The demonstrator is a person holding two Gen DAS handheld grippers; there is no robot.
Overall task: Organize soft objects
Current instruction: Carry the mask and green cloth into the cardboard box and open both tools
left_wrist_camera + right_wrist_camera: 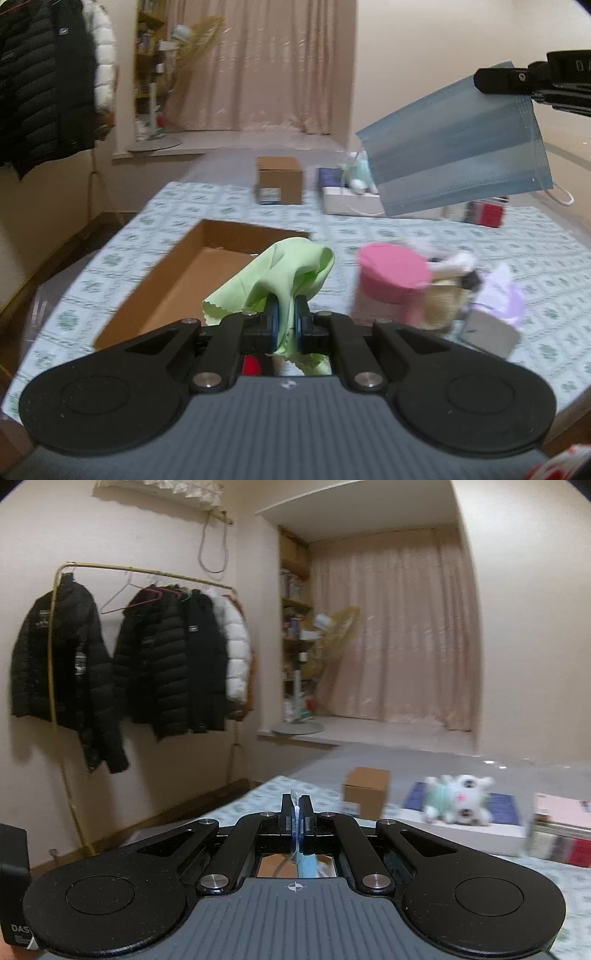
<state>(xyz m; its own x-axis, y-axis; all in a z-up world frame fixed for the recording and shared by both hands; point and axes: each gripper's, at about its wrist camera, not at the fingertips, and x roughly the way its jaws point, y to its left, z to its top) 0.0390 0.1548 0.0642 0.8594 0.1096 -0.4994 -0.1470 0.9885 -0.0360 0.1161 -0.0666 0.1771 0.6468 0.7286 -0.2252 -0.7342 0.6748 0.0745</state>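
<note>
Two things are hanging from my jaws right now, one in each hand, both lifted clear of the surface [221, 206] with its green-patterned cover. Biggest among the things below me, the open cardboard box [192, 273] is lying flat just ahead of my left gripper [286, 314], its inside bare as far as I can see.

Next in size, the blue face mask [458, 155] is dangling up at the right of my left view, tilted, with one white ear loop trailing off its lower right corner. My right gripper [295, 812] is pinching it by the upper edge, the jaws pressed together on the thin fabric; in the right view only a sliver of blue is showing between the pads.

The green cloth [288, 273] is bunching up over my left jaws, which are squeezing tight on its middle, a zigzag-cut edge drooping on the left side and another bit poking out underneath. It is hovering beside the near right corner of the box.

Off to the right, a round pink thing [393, 271] is sitting in a blurred heap of soft items, with a lilac cloth [506, 295] beside it; I cannot tell what the rest of the heap is.

Farther back, a small brown carton [279, 179] is standing upright, and a white stuffed toy [458, 799] is lying on a flat box.
</note>
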